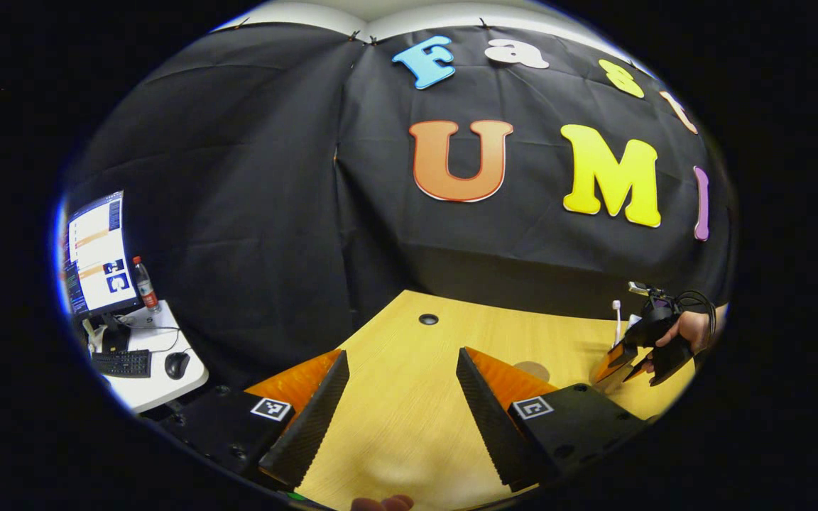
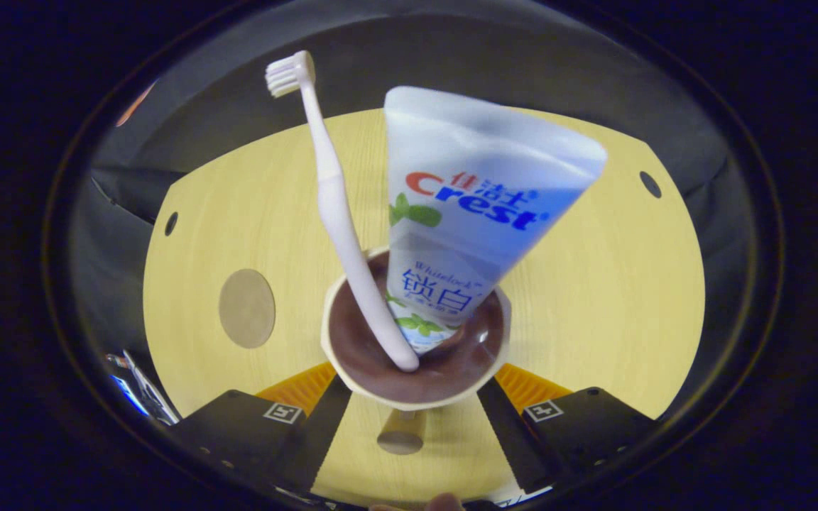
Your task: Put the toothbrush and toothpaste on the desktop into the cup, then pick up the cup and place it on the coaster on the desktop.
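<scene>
A cream cup (image 2: 416, 397) with a brown inside sits between the fingers of my right gripper (image 2: 416, 387), which is shut on its sides. A pale toothbrush (image 2: 338, 213) stands in the cup, head up, leaning left. Beside it a white and blue toothpaste tube (image 2: 466, 206) stands cap down. The round tan coaster (image 2: 247, 307) lies on the wooden table to the cup's left. My left gripper (image 1: 402, 355) is open over bare wood. At the far right of its view are the right gripper (image 1: 640, 355), a hand and the toothbrush (image 1: 616, 316). The coaster (image 1: 533, 369) peeks from behind a finger.
The wooden table (image 1: 409, 426) has cable holes (image 1: 428, 319) near its far edge, and black cloth hangs behind it. A white side desk (image 1: 157, 369) at the far left holds a monitor (image 1: 96, 252), keyboard, mouse and bottle.
</scene>
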A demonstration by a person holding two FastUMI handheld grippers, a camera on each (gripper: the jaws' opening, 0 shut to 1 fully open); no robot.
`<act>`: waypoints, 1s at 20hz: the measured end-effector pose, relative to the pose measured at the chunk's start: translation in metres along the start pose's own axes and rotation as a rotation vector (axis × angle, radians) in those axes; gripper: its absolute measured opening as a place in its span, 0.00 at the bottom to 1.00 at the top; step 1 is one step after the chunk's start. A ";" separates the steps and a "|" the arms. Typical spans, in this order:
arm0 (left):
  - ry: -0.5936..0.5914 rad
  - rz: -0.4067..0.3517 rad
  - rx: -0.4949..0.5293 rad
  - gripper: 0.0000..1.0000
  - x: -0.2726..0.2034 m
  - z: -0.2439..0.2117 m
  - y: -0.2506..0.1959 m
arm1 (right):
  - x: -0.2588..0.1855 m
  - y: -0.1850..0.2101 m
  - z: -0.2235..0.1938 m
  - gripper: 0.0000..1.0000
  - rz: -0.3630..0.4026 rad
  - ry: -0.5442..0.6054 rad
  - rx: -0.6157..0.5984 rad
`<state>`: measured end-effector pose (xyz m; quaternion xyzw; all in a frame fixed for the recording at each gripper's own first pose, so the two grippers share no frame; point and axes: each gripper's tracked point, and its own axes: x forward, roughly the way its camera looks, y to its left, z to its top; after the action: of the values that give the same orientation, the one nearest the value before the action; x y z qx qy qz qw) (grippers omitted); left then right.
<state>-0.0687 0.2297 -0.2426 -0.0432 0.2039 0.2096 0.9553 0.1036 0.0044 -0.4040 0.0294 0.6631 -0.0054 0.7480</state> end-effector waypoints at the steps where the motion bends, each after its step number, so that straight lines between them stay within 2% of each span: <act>1: 0.010 0.017 0.003 0.97 -0.001 -0.001 0.005 | 0.002 0.000 0.000 0.96 -0.004 0.008 0.000; 3: -0.003 0.035 0.008 0.97 -0.005 0.005 0.012 | 0.004 -0.003 -0.001 0.84 -0.024 0.019 0.001; 5: -0.022 0.035 0.009 0.97 -0.005 0.012 0.014 | 0.010 -0.009 -0.003 0.78 -0.032 0.030 0.005; 6: -0.026 0.033 0.012 0.97 -0.006 0.013 0.014 | 0.010 -0.009 -0.003 0.69 -0.029 0.034 0.011; 7: -0.029 0.030 0.015 0.97 -0.008 0.014 0.014 | 0.008 -0.009 -0.003 0.64 -0.025 0.038 0.014; 10: -0.026 0.025 0.011 0.97 -0.009 0.014 0.011 | 0.014 -0.011 -0.009 0.61 -0.032 0.063 -0.012; 12: -0.014 0.025 0.005 0.96 -0.011 0.010 0.011 | 0.018 -0.011 -0.010 0.52 -0.032 0.072 0.000; 20: 0.002 0.028 0.003 0.97 -0.022 0.003 0.021 | 0.017 -0.014 -0.013 0.41 -0.061 0.065 -0.043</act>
<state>-0.0948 0.2413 -0.2308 -0.0390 0.2060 0.2226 0.9521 0.0917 -0.0084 -0.4228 -0.0066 0.6877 -0.0129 0.7259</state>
